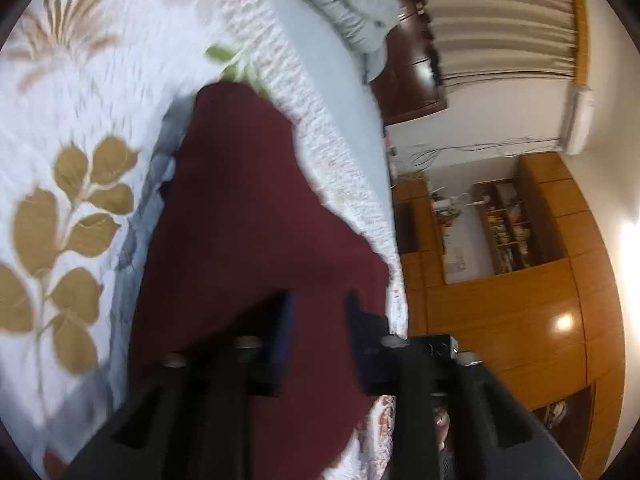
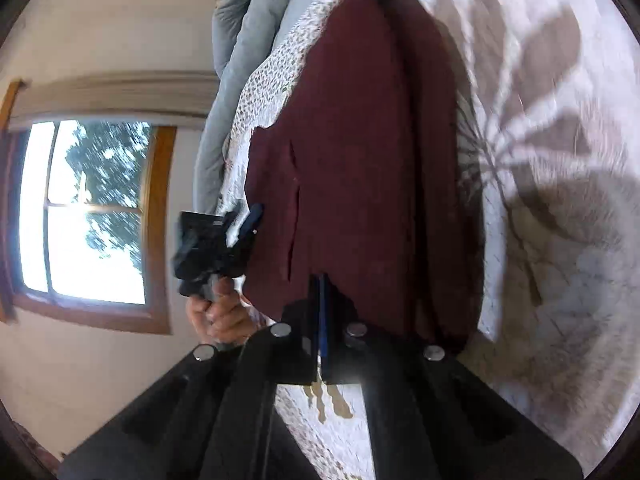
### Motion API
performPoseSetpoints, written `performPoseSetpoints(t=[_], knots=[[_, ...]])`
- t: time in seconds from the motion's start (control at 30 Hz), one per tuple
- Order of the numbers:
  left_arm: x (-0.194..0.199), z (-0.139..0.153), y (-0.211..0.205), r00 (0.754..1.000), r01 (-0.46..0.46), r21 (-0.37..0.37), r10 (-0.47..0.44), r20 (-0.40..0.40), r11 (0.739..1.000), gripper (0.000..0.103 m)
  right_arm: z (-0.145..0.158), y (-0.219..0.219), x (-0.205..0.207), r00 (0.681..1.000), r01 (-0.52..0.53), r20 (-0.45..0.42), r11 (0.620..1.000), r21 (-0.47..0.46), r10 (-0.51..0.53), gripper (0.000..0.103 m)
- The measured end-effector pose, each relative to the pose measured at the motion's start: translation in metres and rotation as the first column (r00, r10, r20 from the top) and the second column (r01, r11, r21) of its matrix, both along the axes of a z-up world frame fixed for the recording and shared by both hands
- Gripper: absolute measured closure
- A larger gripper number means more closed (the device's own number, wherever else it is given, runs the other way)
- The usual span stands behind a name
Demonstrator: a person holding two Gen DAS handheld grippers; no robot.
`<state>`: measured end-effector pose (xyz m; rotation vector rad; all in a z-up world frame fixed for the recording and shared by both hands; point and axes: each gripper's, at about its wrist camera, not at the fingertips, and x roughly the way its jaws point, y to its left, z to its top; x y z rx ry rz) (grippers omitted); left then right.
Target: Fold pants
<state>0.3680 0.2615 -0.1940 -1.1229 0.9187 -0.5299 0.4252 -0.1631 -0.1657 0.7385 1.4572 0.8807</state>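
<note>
dark maroon fabric pants [image 2: 360, 168] lying flat near edge of bed with white leaf-print quilted bedspread [image 1: 80, 92], right gripper [image 2: 322, 284] fingers pressed together at near pants edge, left gripper [image 1: 320, 308] fingers spread over pants, not pinching

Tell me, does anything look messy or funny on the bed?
A little. The dark red pants lie near the edge of the bedspread, with one rumpled corner sticking out on the window side. A grey blanket is bunched in a heap farther up the bed. Nothing looks torn or spilled.
</note>
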Motion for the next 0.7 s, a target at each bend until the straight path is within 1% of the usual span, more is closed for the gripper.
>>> performPoseSetpoints(t=[0.03, 0.07, 0.1, 0.13, 0.17, 0.2, 0.27, 0.3, 0.33, 0.37, 0.4, 0.43, 0.47, 0.5, 0.53, 0.57, 0.6, 0.63, 0.67, 0.7], knots=[[-0.009, 0.012, 0.0, 0.999, 0.012, -0.01, -0.012, 0.031, 1.0, 0.055, 0.003, 0.003, 0.003, 1.0, 0.003, 0.0, 1.0, -0.002, -0.003, 0.094], [-0.02, 0.02, 0.0, 0.997, 0.033, -0.027, -0.031, 0.067, 0.999, 0.053, 0.014, 0.002, 0.009, 1.0, 0.006, 0.009, 1.0, 0.008, -0.007, 0.073], [-0.027, 0.025, -0.005, 0.995, 0.052, -0.04, -0.048, 0.089, 0.998, 0.052, 0.027, 0.005, 0.015, 0.999, 0.012, 0.042, 1.0, 0.021, -0.013, 0.055], [-0.038, 0.03, -0.01, 0.991, 0.073, -0.059, -0.066, 0.116, 0.996, 0.049, 0.035, 0.01, 0.018, 0.998, 0.021, 0.065, 1.0, 0.022, -0.022, 0.051], [-0.049, 0.03, -0.018, 0.988, 0.095, -0.086, -0.083, 0.133, 0.992, 0.047, 0.041, 0.01, 0.027, 0.996, 0.04, 0.083, 0.999, 0.033, -0.042, 0.051], [-0.057, 0.027, -0.026, 0.986, 0.108, -0.094, -0.095, 0.135, 0.99, 0.047, 0.045, 0.009, 0.034, 0.995, 0.051, 0.079, 0.997, 0.051, -0.055, 0.051], [-0.064, 0.016, -0.04, 0.985, 0.129, -0.132, -0.112, 0.132, 0.983, 0.047, 0.043, 0.016, 0.056, 0.993, 0.091, 0.076, 0.994, 0.052, -0.095, 0.051], [-0.065, 0.004, -0.047, 0.987, 0.132, -0.125, -0.119, 0.104, 0.983, 0.047, 0.036, 0.018, 0.066, 0.992, 0.11, 0.061, 0.992, 0.054, -0.113, 0.051], [-0.063, -0.011, -0.052, 0.991, 0.122, -0.122, -0.115, 0.061, 0.985, 0.048, 0.024, 0.018, 0.075, 0.989, 0.144, 0.027, 0.988, 0.057, -0.146, 0.051], [-0.06, -0.025, -0.057, 0.993, 0.117, -0.131, -0.115, 0.026, 0.984, 0.051, 0.013, 0.01, 0.082, 0.985, 0.171, 0.011, 0.984, 0.046, -0.172, 0.062], [-0.06, -0.036, -0.057, 0.993, 0.116, -0.138, -0.118, -0.004, 0.984, 0.059, 0.002, 0.005, 0.088, 0.982, 0.189, 0.0, 0.981, 0.03, -0.19, 0.089], [-0.062, -0.041, -0.056, 0.993, 0.113, -0.142, -0.116, -0.017, 0.983, 0.071, -0.011, -0.004, 0.093, 0.978, 0.207, -0.016, 0.978, -0.002, -0.207, 0.103], [-0.061, -0.046, -0.051, 0.993, 0.11, -0.172, -0.117, -0.027, 0.979, 0.073, -0.028, -0.011, 0.095, 0.97, 0.237, -0.048, 0.971, -0.018, -0.237, 0.103], [-0.06, -0.047, -0.049, 0.992, 0.116, -0.186, -0.122, -0.024, 0.976, 0.073, -0.036, -0.01, 0.096, 0.966, 0.249, -0.069, 0.968, 0.012, -0.248, 0.103], [-0.059, -0.046, -0.048, 0.991, 0.126, -0.177, -0.131, -0.016, 0.976, 0.072, -0.039, -0.012, 0.094, 0.963, 0.261, -0.074, 0.965, 0.034, -0.258, 0.103], [-0.062, -0.045, -0.049, 0.991, 0.13, -0.175, -0.134, -0.012, 0.976, 0.071, -0.034, -0.01, 0.09, 0.963, 0.267, -0.061, 0.963, 0.036, -0.264, 0.103], [-0.064, -0.044, -0.05, 0.991, 0.131, -0.177, -0.134, -0.01, 0.975, 0.07, -0.027, -0.014, 0.086, 0.964, 0.263, -0.044, 0.964, 0.03, -0.262, 0.097], [-0.065, -0.043, -0.048, 0.991, 0.129, -0.191, -0.133, -0.005, 0.973, 0.064, -0.019, -0.021, 0.079, 0.962, 0.273, -0.034, 0.962, 0.031, -0.272, 0.09], [-0.064, -0.041, -0.05, 0.992, 0.124, -0.201, -0.127, -0.003, 0.972, 0.056, -0.011, -0.024, 0.074, 0.958, 0.285, -0.027, 0.958, 0.034, -0.284, 0.072], [-0.067, -0.035, -0.05, 0.994, 0.107, -0.198, -0.11, -0.001, 0.974, 0.052, 0.001, -0.033, 0.062, 0.955, 0.298, -0.011, 0.954, 0.041, -0.297, 0.056]])
